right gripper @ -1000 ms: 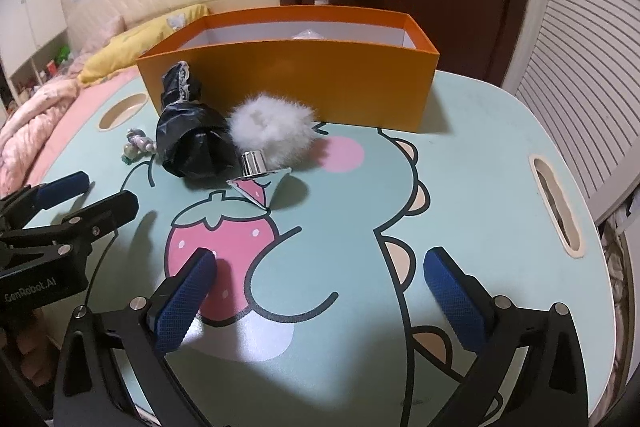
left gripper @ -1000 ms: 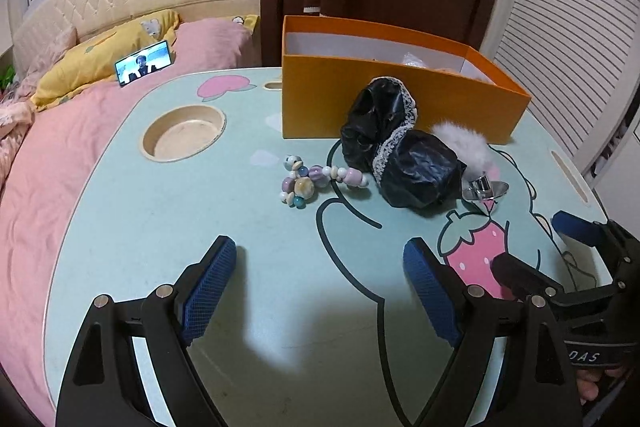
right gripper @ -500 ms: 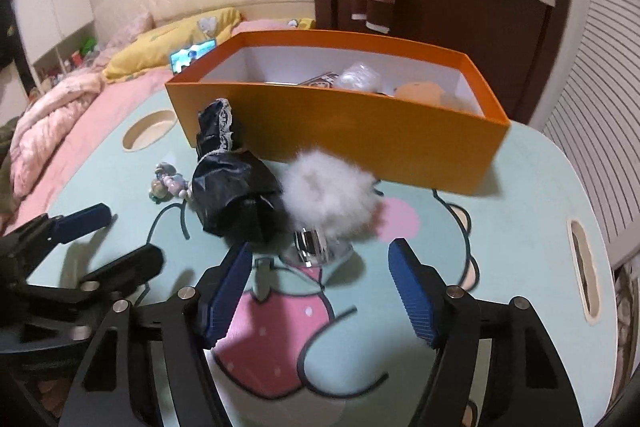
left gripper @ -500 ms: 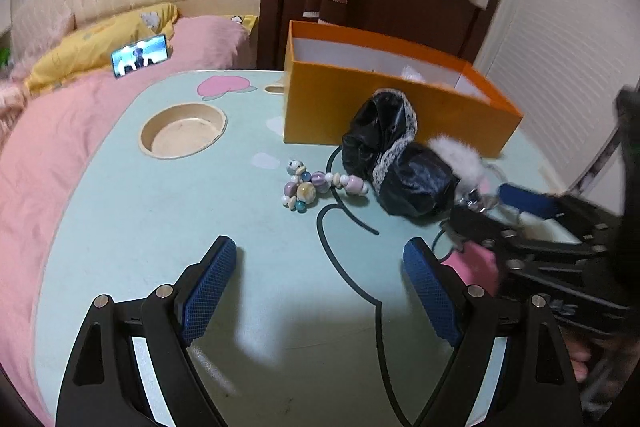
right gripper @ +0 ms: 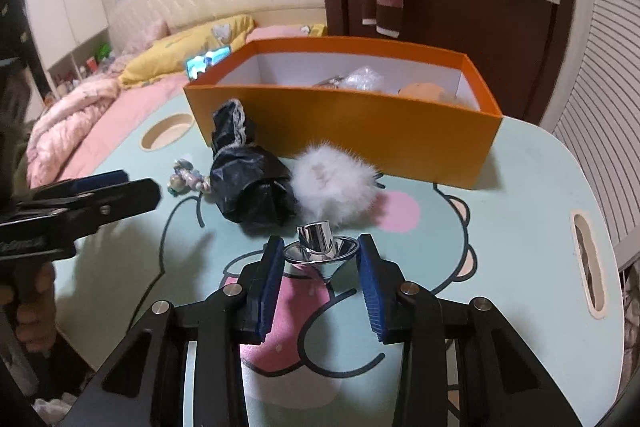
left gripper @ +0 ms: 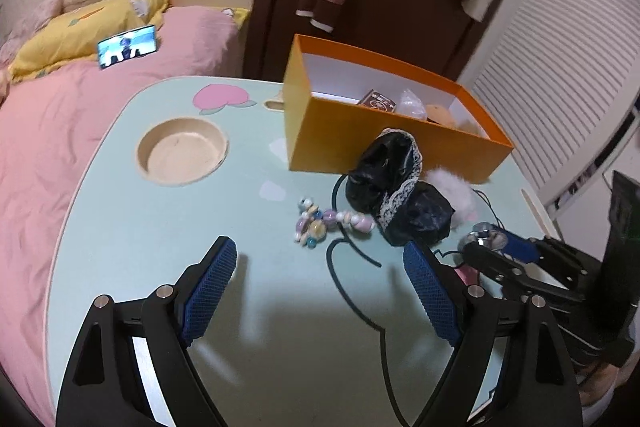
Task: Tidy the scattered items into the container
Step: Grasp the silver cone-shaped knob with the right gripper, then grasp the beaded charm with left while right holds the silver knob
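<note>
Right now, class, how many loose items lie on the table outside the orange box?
4: bead string, black bag beside it, white pompom before the box, metal piece between right gripper pads.

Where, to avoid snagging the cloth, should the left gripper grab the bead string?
Take the bunched end of the bead string, coming down from the bare near-left side with the left gripper. That knot is its bulkiest part, and the other end lies against the black lace cloth.
</note>
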